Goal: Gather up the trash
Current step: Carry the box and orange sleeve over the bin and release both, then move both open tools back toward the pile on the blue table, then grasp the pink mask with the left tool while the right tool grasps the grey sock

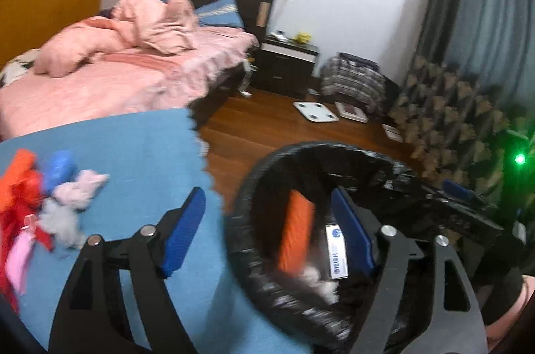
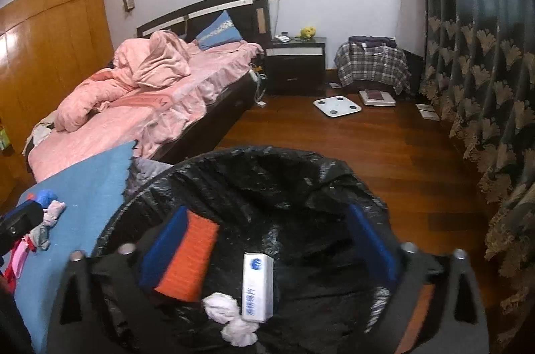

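Orange sponge-like block (image 2: 187, 257) lies inside the black-lined trash bin (image 2: 267, 160), against the bin's left wall; long axis runs from near rim up toward far rim, tilted slightly right. Surface ribbed, flat rectangular. Just right of it in the bin: white carton (image 2: 257, 287) with blue logo, long axis likewise near-to-far, and crumpled pale tissues (image 2: 230, 317) touching the carton's near end.

Right claw (image 2: 267, 240) spread wide over the bin mouth, blue pads standing apart, nothing between them pinched; left pad sits just beside the orange block. Left claw (image 1: 267, 237) also spread, one pad over the blue worktop (image 1: 133, 153), the other over the bin; empty.

Remaining trash (image 1: 50, 196) (orange, red, blue, pink and grey scraps) is piled on the worktop, left of the bin. Worktop's jagged edge abuts the bin's left rim. Beyond the bin: open wooden floor (image 2: 384, 146); curtain (image 2: 485, 69) to the right, bed (image 2: 150, 93) far left.
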Tool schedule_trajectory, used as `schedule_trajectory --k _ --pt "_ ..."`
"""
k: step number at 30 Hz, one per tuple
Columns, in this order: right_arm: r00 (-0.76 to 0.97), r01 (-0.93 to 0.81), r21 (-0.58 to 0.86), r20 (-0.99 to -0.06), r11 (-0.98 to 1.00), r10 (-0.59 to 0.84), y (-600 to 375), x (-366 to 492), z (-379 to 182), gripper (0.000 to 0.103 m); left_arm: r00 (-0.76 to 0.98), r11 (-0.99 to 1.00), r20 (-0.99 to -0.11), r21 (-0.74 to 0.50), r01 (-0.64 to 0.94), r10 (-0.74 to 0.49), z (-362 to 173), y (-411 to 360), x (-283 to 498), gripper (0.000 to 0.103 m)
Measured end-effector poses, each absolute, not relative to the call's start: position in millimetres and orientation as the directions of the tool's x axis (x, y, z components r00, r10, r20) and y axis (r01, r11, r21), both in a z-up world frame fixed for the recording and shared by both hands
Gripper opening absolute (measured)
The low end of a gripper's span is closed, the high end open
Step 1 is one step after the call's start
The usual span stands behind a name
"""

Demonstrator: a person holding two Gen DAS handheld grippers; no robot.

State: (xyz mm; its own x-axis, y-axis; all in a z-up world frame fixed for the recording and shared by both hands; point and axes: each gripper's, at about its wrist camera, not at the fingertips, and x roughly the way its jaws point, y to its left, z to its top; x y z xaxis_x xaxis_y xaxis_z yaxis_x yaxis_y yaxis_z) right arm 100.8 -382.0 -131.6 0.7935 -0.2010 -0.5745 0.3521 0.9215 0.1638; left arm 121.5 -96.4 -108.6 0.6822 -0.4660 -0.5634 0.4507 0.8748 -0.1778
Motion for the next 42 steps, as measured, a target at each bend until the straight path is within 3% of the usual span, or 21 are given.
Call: schedule_trajectory --k 3,14,20,35,37,40,42 --pt "0.809 0.294 0.162 -0.567 0.942 -0.155 -354.9 107.2 -126.4 0.097 0.733 0.915 -0.560 -0.126 0.384 -0.385 -107.0 -66.1 116.5 0.084" --pt "0.824 0.042 0.182 -0.563 0.982 0.069 -222.3 142.3 -123.3 0.097 0.816 0.995 -0.569 -0.056 0.086 -0.103 -114.7 76.3 107.8 0.084" --pt "0.802 -0.062 0.157 -0.580 0.986 0.143 -159.5 160.8 -130.7 0.097 0.798 0.998 -0.602 -0.060 -0.019 -0.021 -130.6 128.4 117.6 0.082" --pt "0.756 -0.150 0.132 -0.624 0.980 0.200 -112.7 185.5 -153.5 0.097 0.677 0.997 -0.736 -0.047 -0.067 0.011 -185.1 147.2 156.6 0.048" --pt "0.752 -0.162 0.136 -0.625 0.977 0.212 -107.9 187.3 -154.6 0.097 0.673 0.996 -0.740 -0.055 -0.076 0.010 -186.1 150.0 157.3 0.029" --pt "0.749 -0.185 0.136 -0.621 0.973 0.229 -99.1 188.3 -155.4 0.097 0.678 0.992 -0.735 -0.083 -0.093 0.002 -185.4 157.4 155.2 0.009" --pt "0.747 -0.197 0.136 -0.620 0.971 0.239 -92.2 189.9 -156.9 0.097 0.693 0.992 -0.721 -0.093 -0.082 -0.011 -183.3 158.0 152.4 0.007"
